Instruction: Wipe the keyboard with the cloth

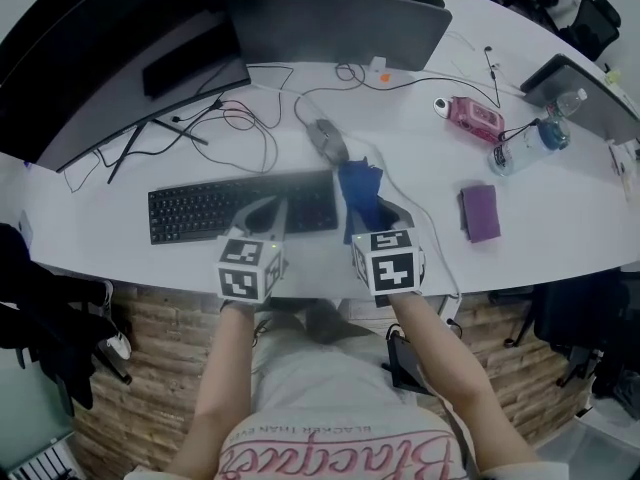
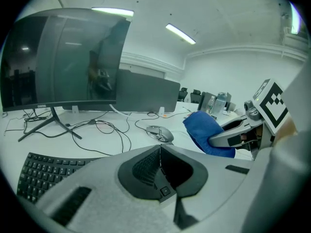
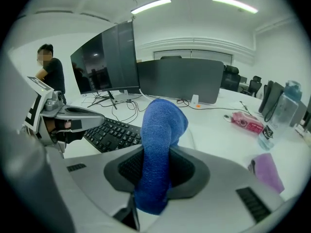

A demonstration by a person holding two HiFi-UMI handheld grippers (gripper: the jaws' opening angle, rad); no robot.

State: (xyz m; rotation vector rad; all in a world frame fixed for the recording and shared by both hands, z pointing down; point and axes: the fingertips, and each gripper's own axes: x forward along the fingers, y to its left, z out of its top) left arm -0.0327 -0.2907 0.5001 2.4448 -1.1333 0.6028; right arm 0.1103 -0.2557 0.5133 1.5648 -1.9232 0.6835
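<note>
R gripper (image 3: 154, 176) clamps blue cloth (image 3: 163, 125) beside keyboard (image 1: 200, 211).

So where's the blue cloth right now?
In the head view the blue cloth is clamped in the right gripper, just past the right end of the keyboard, with the mouse behind it.

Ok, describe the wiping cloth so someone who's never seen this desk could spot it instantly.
On the white desk, find the black keyboard. Just past its right end, the right tool grips the cloth. It is deep blue and bunched upright, unlike the flat purple item lying farther right.
</note>
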